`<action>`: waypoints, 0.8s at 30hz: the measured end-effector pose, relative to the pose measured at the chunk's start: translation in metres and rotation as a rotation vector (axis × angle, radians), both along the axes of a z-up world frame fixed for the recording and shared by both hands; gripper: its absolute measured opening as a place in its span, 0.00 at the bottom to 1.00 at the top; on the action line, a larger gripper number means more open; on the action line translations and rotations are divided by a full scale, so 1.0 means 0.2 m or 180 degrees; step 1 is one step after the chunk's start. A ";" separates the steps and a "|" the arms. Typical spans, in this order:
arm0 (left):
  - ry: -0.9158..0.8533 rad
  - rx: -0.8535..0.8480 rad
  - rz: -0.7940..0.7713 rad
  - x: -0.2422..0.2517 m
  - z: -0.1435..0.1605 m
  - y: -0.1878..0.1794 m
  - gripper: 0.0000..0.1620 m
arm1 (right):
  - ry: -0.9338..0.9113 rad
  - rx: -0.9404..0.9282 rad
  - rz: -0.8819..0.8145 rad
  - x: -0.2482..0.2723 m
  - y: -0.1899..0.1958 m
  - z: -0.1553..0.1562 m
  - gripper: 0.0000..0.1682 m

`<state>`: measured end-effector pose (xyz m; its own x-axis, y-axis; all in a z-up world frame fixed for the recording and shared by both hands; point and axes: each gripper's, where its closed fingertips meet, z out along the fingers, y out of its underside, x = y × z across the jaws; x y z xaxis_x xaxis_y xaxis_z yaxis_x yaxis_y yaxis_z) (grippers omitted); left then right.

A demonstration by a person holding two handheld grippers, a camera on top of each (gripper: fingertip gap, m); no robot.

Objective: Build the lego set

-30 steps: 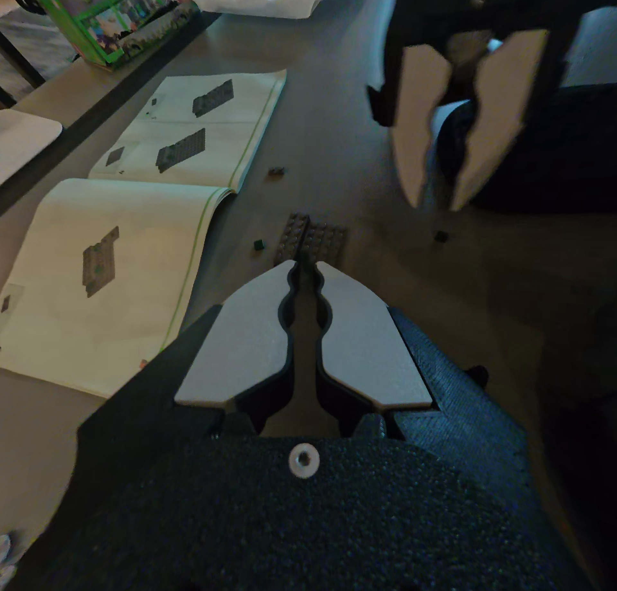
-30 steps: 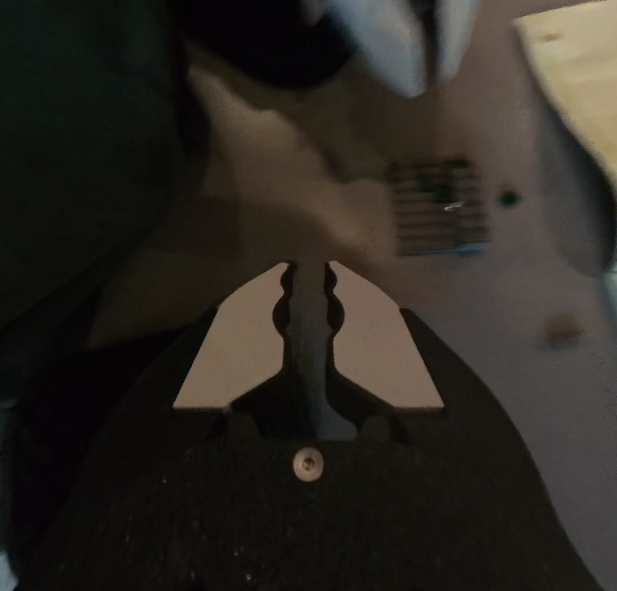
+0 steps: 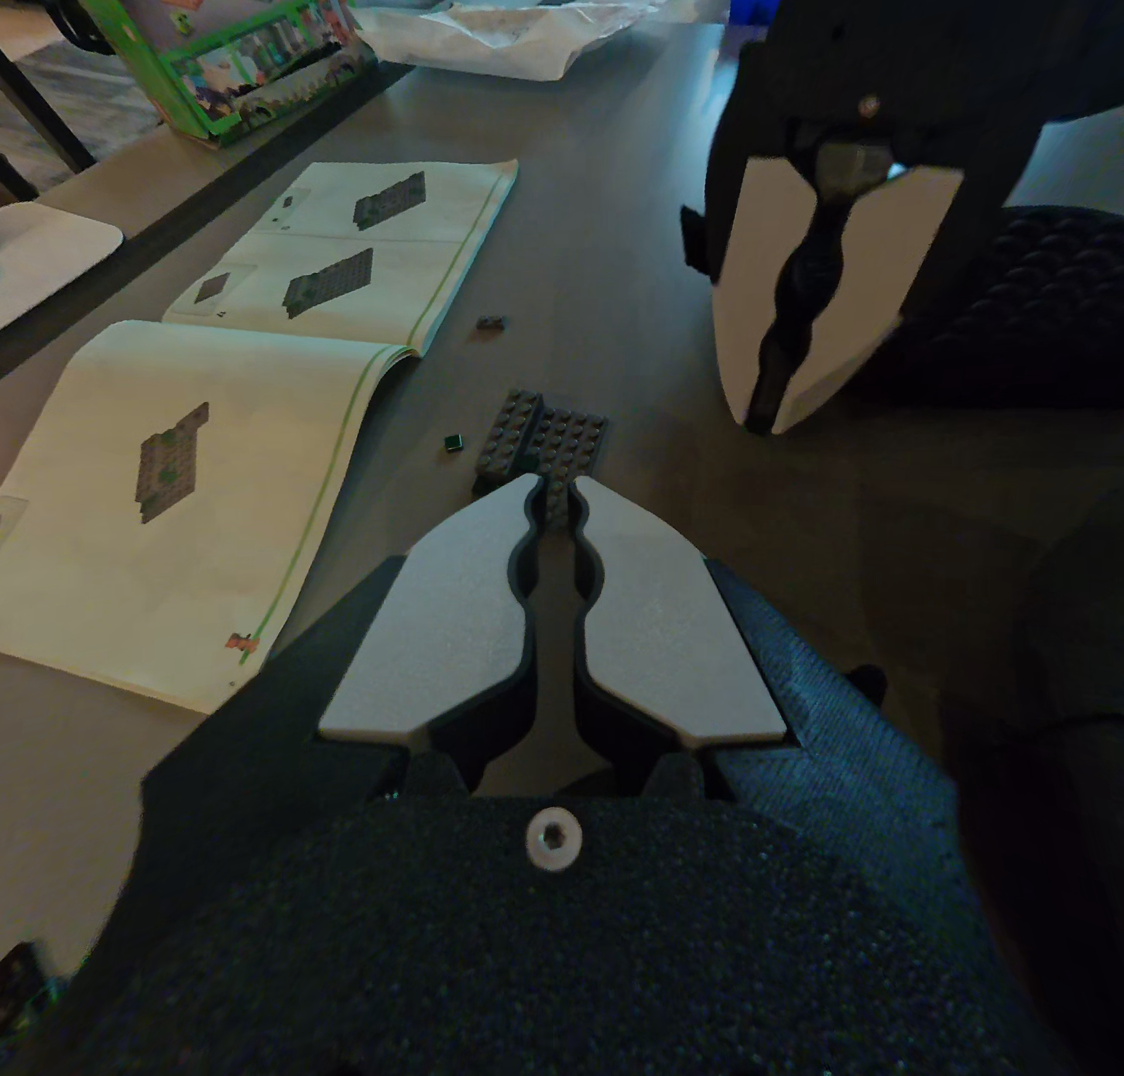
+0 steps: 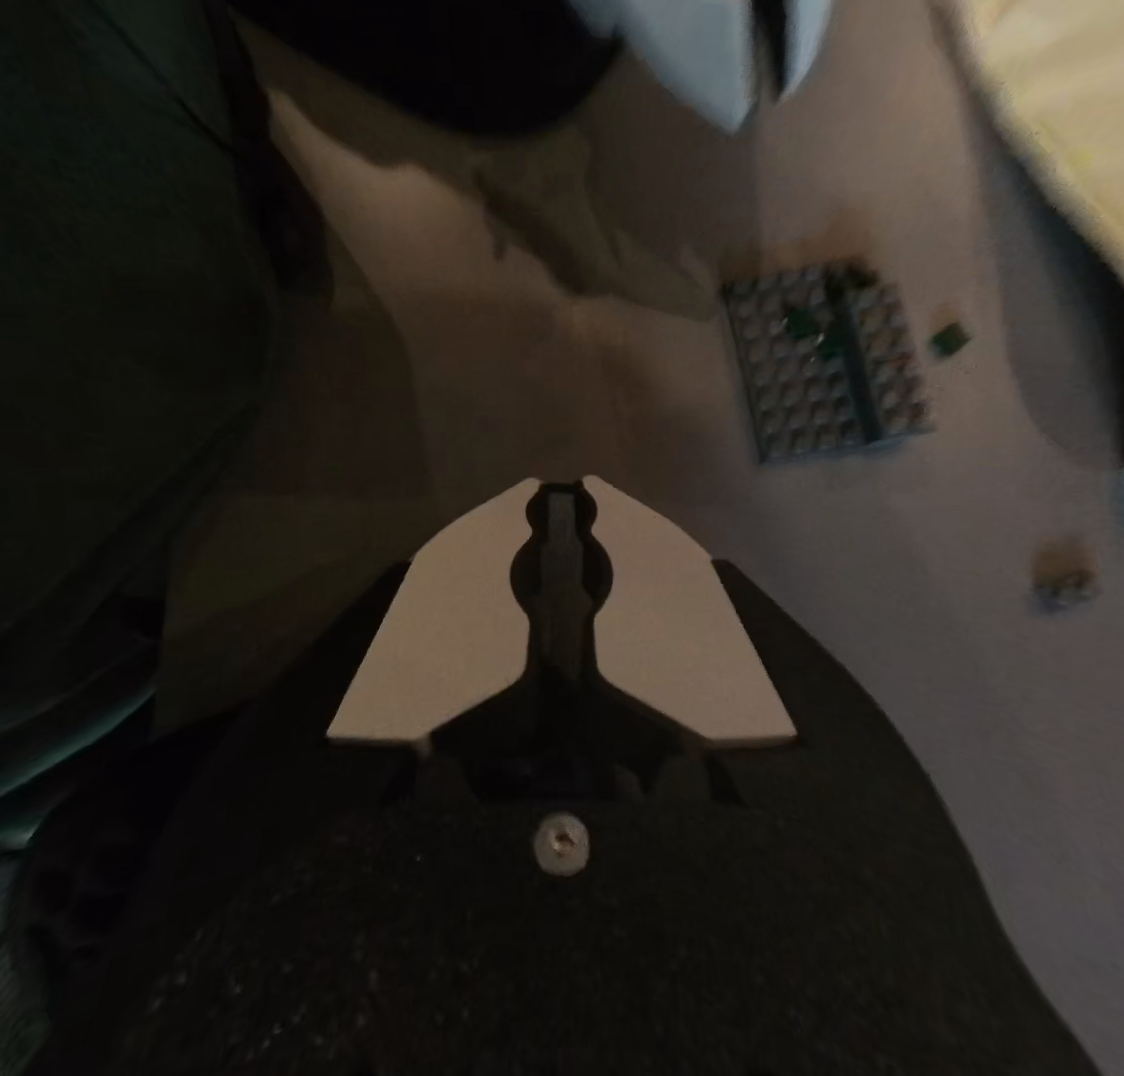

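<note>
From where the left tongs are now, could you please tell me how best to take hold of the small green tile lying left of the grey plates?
Grip the green tile across two opposite side edges, coming straight down from above. It lies flat on the table, apart from the grey plates, so only its thin sides seem to offer purchase.
</note>
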<state>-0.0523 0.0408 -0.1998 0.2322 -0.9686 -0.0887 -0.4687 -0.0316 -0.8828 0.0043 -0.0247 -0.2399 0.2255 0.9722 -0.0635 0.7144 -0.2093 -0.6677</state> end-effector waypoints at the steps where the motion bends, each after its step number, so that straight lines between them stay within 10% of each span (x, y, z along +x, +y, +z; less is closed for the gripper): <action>1: -0.0011 -0.0014 -0.0013 0.00 0.00 0.00 0.04 | 0.0202 0.0040 -0.0018 -0.01 0.01 0.04 0.05; 8: -0.0348 -0.0386 -0.0257 0.06 0.07 -0.08 0.05 | 0.1241 0.0527 -0.0132 -0.11 0.14 0.32 0.05; 24: -0.1869 -0.3341 -0.0947 0.11 0.39 -0.17 0.08 | 0.1853 0.1378 0.0123 -0.20 0.17 0.58 0.04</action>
